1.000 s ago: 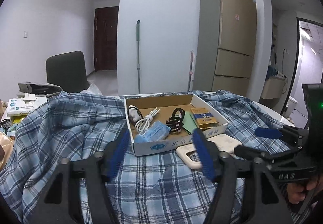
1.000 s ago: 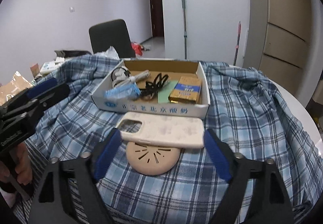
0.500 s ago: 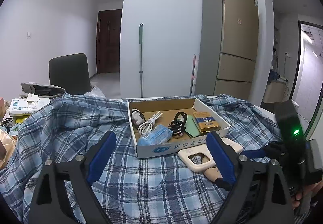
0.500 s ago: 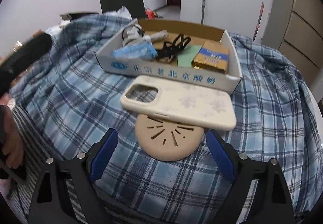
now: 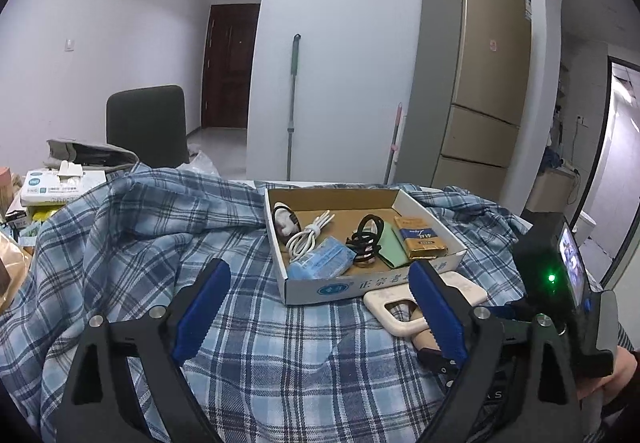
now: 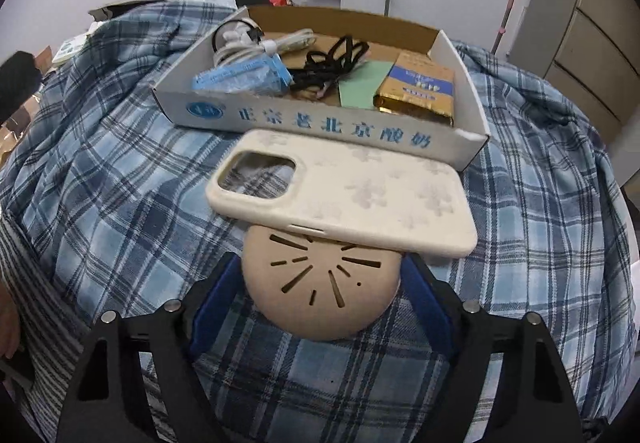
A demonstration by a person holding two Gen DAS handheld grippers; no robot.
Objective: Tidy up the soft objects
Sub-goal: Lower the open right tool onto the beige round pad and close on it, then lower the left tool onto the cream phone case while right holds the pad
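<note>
Right tool (image 6: 320, 299) straddles round beige silicone pad (image 6: 320, 291), jaws closing, pads not yet pressing. Pad lies on plaid cloth, far edge tucked under phone case (image 6: 352, 195), long axis crosswise. Left tool (image 5: 320, 307) wide apart, empty, farther off.

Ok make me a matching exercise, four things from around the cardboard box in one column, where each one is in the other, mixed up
Things:
1. phone case
2. round tan disc
3. gold packet
4. blue mask pack

Places:
A. left end of the cardboard box
B. between the right gripper fingers, partly under something
C. right end of the box
D. outside the box, along its front wall

Pairs: 1-D, 2-B, 3-C, 4-A
</note>
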